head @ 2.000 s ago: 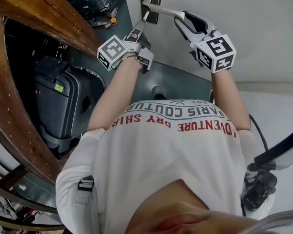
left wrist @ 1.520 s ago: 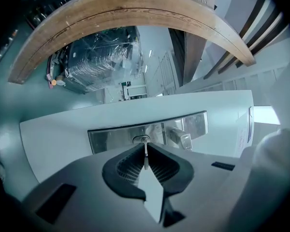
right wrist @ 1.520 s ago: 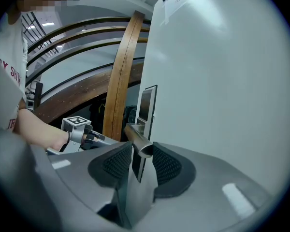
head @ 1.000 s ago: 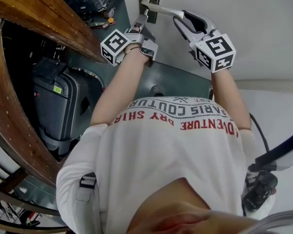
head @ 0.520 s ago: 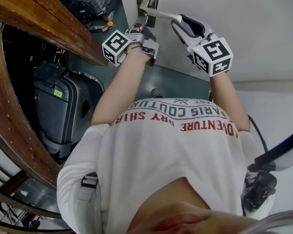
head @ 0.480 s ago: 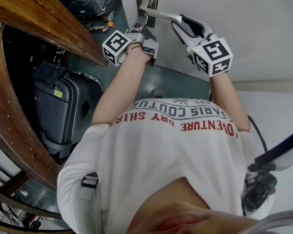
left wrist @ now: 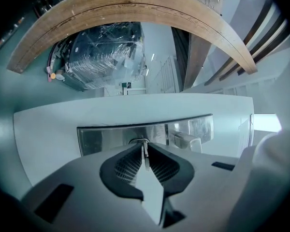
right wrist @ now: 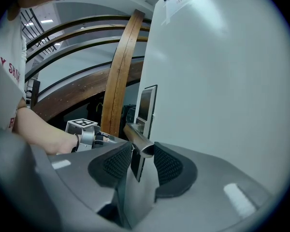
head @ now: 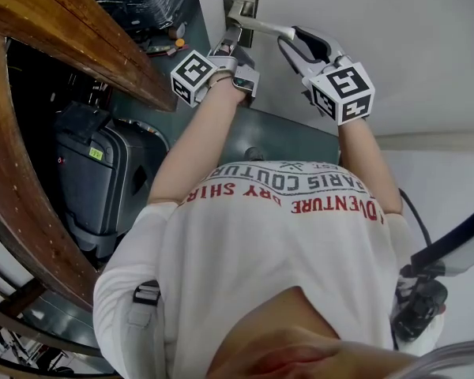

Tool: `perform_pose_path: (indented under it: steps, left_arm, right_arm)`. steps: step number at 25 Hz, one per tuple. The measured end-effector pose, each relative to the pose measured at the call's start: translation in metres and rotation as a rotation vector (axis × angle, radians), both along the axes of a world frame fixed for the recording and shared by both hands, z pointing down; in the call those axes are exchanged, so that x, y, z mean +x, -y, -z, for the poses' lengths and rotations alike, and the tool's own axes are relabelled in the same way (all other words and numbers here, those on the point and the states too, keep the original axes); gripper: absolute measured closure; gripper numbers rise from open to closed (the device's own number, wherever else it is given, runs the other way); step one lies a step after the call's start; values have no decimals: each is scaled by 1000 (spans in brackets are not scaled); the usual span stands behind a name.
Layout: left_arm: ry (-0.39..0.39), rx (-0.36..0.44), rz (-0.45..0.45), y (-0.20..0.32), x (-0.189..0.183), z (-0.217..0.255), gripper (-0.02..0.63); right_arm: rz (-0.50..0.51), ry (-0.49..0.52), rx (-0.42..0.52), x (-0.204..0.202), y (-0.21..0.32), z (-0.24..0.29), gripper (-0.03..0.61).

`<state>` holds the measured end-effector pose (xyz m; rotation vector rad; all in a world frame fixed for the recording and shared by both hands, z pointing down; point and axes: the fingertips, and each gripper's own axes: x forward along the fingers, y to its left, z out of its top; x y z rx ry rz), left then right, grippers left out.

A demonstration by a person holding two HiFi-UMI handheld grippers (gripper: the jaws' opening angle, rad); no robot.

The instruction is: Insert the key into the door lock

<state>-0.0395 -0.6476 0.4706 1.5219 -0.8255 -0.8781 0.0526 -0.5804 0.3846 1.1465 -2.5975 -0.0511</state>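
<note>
At door (head: pixel 395 46): 1 key (left wrist: pixel 145 158), 1 handle (right wrist: pixel 138 139), L tool (head: pixel 231 38), R tool (right wrist: pixel 143 152)

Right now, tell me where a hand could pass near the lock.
Free: the bare door right of the right claw, and the floor between suitcase and door. Crowded: the lock plate, where the left claw holds the key and the right claw grips the handle.

Glossy metal lock plate (left wrist: pixel 106 138) and handle (right wrist: pixel 138 138), matt white door (right wrist: pixel 222 81), grainy wooden arch (left wrist: pixel 135 8).
</note>
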Motion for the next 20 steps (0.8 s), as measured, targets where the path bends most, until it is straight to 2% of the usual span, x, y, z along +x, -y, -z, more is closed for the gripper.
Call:
perform_pose_path:
  steps: [1,3,6,8,10,12,14,17,20]
  left_arm:
    - [11,15,-10,0,1,1,585]
    - [36,42,-31,-2,0,2,523]
    - [142,81,-55,-19,-6,3,506]
    - [284,130,-92,-40,-9,9,506]
    - [506,224,-151,-69,-7,22,507]
    - [748,383,-212,-106,-1,48,512]
    - [932,553,-275,-151,9,76,612]
    - [1080,717,-360,-220,21,96,612]
    - [1149,786,-421,-278,24,98,612]
  right_arm:
    - [-5,-6,0,0,1,-1,448]
    - [-21,-19,-2,1,1,-4,448]
    - [-65,-24,-11,10,-6,-4,448]
    - [-84,-18,-32,16,-17,-3,448]
    - [-80,-1,-63,17,-36,-4,449]
    - [-47,12,-90,11,-65,-5,450]
    - [-23,7,-90,2,-101,-7,518]
    - [1,-14,-71,-16,-158,-11,574]
    - [50,-8,-104,-38,-212,-17,576]
